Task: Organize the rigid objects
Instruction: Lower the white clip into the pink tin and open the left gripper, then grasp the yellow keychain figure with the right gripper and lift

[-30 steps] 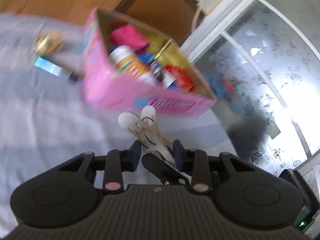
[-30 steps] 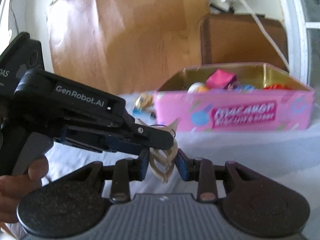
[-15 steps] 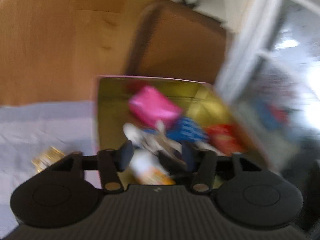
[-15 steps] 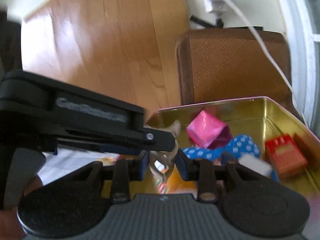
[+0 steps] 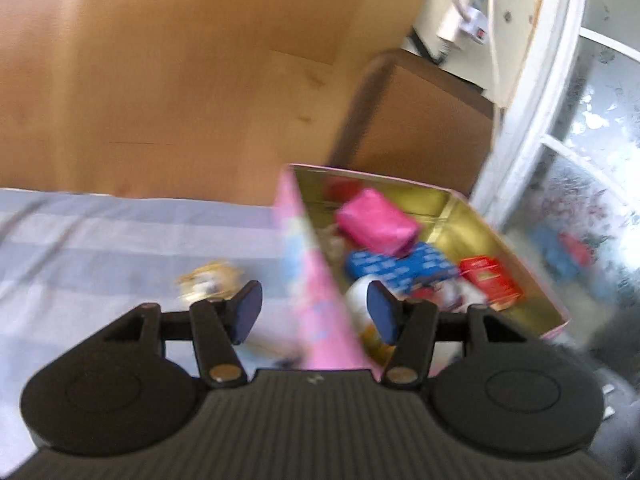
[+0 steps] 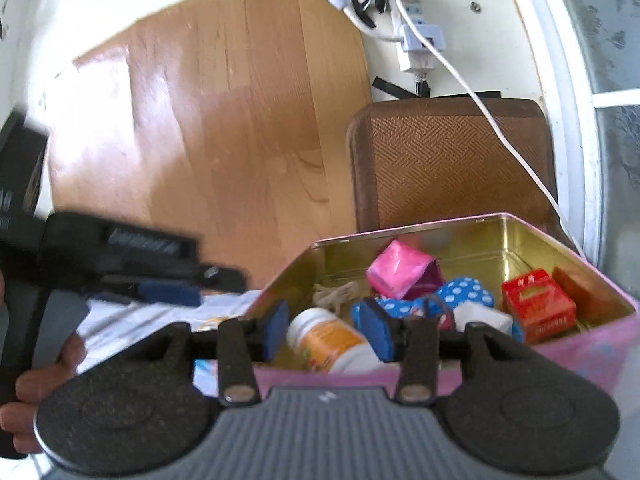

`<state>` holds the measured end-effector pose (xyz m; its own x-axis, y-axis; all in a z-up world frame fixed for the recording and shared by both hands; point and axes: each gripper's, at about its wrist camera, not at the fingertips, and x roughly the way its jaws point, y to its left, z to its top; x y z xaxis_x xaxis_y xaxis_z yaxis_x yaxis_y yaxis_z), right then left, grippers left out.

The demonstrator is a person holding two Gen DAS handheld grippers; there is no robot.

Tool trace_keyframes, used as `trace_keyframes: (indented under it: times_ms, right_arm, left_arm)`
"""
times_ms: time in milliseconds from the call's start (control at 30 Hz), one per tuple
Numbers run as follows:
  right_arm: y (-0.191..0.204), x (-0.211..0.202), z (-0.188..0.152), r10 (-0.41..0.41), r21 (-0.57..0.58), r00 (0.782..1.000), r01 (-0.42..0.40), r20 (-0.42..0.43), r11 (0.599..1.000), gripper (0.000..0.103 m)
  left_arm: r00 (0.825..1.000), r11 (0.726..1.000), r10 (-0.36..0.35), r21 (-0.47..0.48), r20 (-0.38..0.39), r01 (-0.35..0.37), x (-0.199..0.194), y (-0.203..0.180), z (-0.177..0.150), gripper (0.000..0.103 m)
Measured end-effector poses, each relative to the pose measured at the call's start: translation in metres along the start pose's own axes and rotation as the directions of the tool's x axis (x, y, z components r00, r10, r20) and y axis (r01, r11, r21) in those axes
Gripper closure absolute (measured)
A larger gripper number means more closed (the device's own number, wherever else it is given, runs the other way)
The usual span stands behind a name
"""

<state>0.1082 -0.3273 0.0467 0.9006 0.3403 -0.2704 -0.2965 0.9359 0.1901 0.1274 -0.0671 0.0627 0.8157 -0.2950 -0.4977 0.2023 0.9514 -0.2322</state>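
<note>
Both grippers poised over the pink tin [image 6: 580,354], which serves as the collecting container: the left gripper [image 5: 314,316] and the right gripper [image 6: 324,332] each have their jaws spread with nothing between the pads, consistent with a release into the tin. A cream hair claw [image 6: 336,294] lies inside near the far-left corner, its long axis roughly across the view, beside a pill bottle [image 6: 332,340] lying on its side with its cap toward the left; a gold trinket [image 5: 208,282] sits outside on the striped cloth [image 5: 120,248].

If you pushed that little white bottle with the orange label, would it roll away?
Probably only a little. The white bottle is round and lies on its side, so it could roll, but the tin walls and blue dotted box crowd it.
</note>
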Motion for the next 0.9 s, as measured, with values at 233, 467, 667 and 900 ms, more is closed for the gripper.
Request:
trace_keyframes:
  times_ms: [233, 467, 667, 900]
  right_arm:
    - [0.044, -0.025, -0.011, 0.173, -0.059, 0.983, -0.176, -0.059, 0.983, 0.059]
    - [0.121, 0.057, 0.006, 0.169, -0.135, 0.955, -0.206, -0.243, 0.969, 0.060]
    - [0.184, 0.149, 0.000, -0.110, -0.378, 0.949, -0.010, -0.294, 0.926, 0.060]
    - [0.180, 0.196, -0.018, -0.244, -0.394, 0.889, 0.080, -0.387, 0.916, 0.063]
  left_arm:
    - [0.962, 0.962, 0.271, 0.048, -0.037, -0.269, -0.029, 0.066, -0.045, 0.043]
    - [0.909, 0.902, 0.415, -0.121, -0.031, -0.415, -0.043, 0.134, -0.066, 0.043]
    - [0.929, 0.911, 0.370, -0.203, 0.012, -0.360, -0.054, 0.142, -0.069, 0.043]
    - [0.925, 0.924, 0.366, -0.159, 0.099, -0.348, -0.058, 0.129, -0.073, 0.040]
